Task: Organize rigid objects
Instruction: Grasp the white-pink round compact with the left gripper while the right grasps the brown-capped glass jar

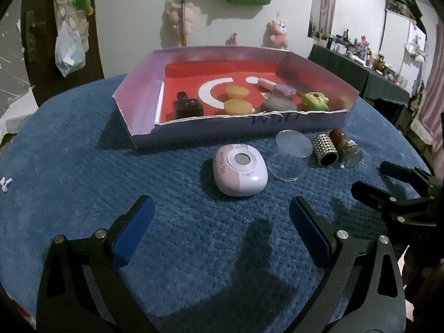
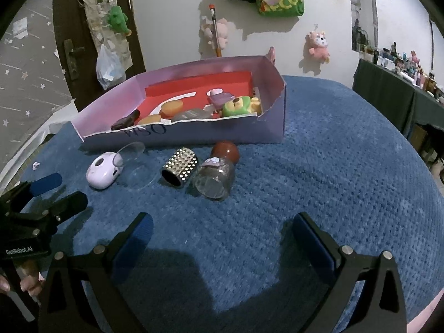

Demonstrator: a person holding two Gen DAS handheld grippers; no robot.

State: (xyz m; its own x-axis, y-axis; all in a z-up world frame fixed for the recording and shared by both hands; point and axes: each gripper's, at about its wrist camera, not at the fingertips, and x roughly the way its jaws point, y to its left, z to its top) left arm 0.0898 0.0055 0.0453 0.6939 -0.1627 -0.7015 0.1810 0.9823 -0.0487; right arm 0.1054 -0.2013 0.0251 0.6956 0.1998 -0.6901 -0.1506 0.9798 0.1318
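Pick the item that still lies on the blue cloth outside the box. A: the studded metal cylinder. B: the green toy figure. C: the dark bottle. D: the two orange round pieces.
A: the studded metal cylinder lies on its side on the blue cloth in front of the box, beside the glass jar; the other three things sit inside the box.

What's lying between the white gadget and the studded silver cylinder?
A clear plastic lid lies between the white gadget and the studded cylinder, partly leaning on the gadget. Both wrist views show it.
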